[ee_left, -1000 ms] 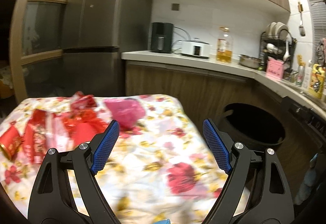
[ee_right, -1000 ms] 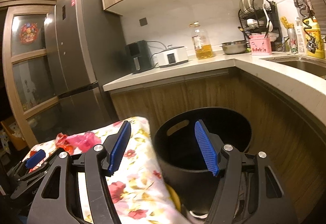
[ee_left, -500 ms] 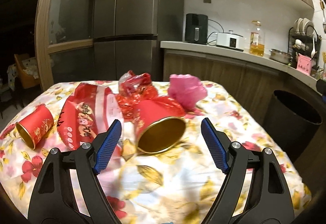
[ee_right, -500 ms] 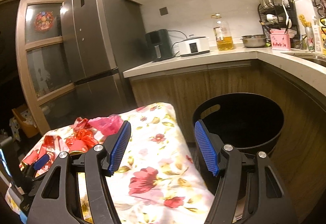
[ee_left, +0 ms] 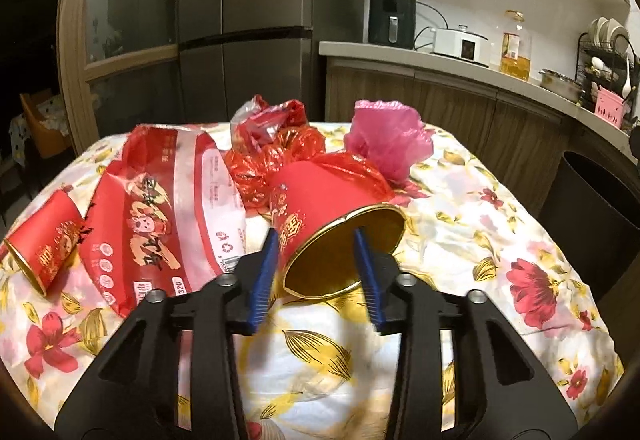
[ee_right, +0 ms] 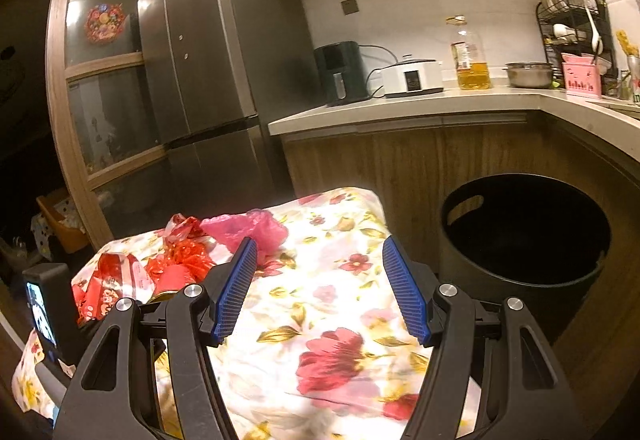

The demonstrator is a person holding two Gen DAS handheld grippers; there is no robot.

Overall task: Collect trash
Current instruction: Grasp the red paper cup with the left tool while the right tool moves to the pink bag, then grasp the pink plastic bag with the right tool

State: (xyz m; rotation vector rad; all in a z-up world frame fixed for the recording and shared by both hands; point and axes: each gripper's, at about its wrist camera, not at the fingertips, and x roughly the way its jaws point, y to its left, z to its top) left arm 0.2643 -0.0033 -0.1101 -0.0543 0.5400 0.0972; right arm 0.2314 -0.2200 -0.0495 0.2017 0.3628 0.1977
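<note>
A red paper cup with a gold inside lies on its side on the flowered tablecloth, mouth toward me. My left gripper is closing at its rim. The left pad sits beside the cup's outer wall and the right finger stands in front of the open mouth, with no firm pinch visible. Around it lie a second red cup, a red and white wrapper, crumpled red plastic and a pink plastic bag. My right gripper hovers open and holds nothing over the cloth.
A black round bin stands on the floor right of the table, below the wooden counter. A tall fridge rises behind the table. The left gripper's body shows at the lower left of the right wrist view.
My left gripper came forward and down to the gold-lined cup and its jaws narrowed around the rim. The right gripper swung left from above the bin toward the table, still open.
</note>
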